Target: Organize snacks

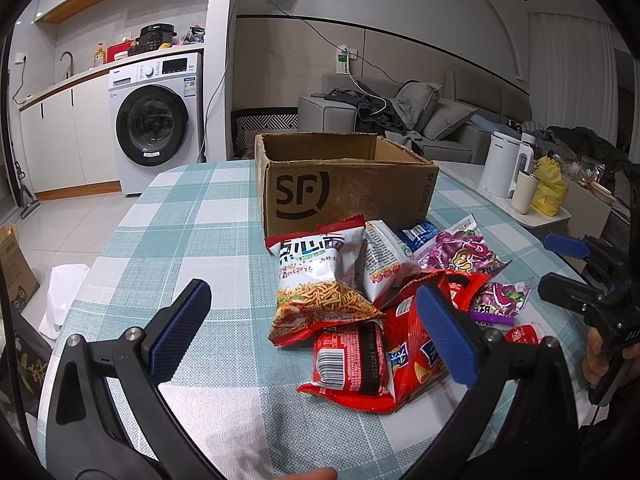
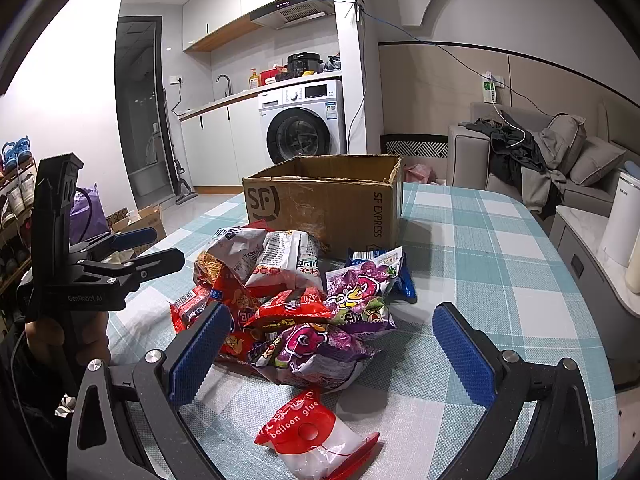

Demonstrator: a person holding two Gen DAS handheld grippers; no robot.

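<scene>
A heap of snack bags lies on the checked tablecloth in front of an open cardboard box [image 1: 340,192] [image 2: 324,204]. In the left wrist view I see a noodle snack bag [image 1: 316,276], a white bag [image 1: 384,260], a red barcoded packet [image 1: 348,360], a red chips bag [image 1: 412,344] and purple bags [image 1: 460,252]. My left gripper [image 1: 314,330] [image 2: 170,246] is open, hovering over the heap's near side. My right gripper [image 2: 332,350] [image 1: 554,266] is open too, above a purple bag [image 2: 320,348]. A red-and-white balloon glue packet [image 2: 316,436] lies apart, nearest the right gripper.
The teal checked table [image 1: 180,220] falls away to the floor on the left. A side table at the right holds a white kettle [image 1: 500,164], a cup and a yellow bag [image 1: 550,188]. A hand [image 2: 60,340] grips the left tool's handle. A washing machine and a sofa stand behind.
</scene>
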